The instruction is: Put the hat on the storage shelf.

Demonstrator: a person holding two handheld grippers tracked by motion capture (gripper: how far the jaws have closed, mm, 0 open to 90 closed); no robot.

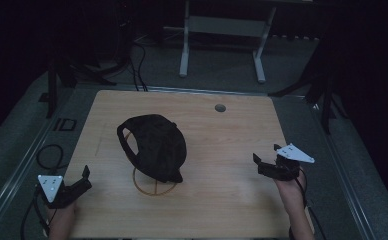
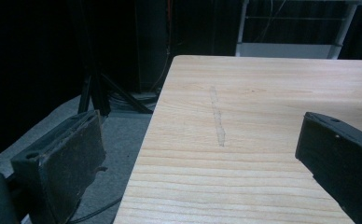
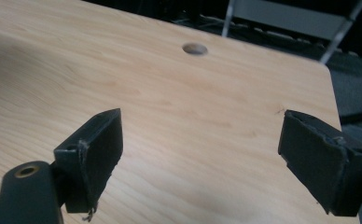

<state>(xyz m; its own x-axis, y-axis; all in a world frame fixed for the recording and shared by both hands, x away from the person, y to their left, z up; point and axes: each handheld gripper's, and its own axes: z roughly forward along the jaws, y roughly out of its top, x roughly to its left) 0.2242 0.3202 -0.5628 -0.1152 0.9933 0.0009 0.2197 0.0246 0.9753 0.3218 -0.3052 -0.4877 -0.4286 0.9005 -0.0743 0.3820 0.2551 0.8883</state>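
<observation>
Because the black cap (image 1: 153, 146) sits limp at table centre while the left gripper (image 1: 80, 184) at eight o'clock and right gripper (image 1: 264, 161) at four o'clock both hang wide-jawed and empty, a one-sided pinch could drag it.

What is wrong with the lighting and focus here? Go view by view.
High view: dim overall, so the black cap is a dark mass with little detail and the room behind is nearly black. Left gripper view: the table is lit evenly, the near tongs look soft, the surroundings are dark. Right gripper view: wood grain is fairly clear, the hole is slightly soft, the near tongs are blurred at the edges.
</observation>
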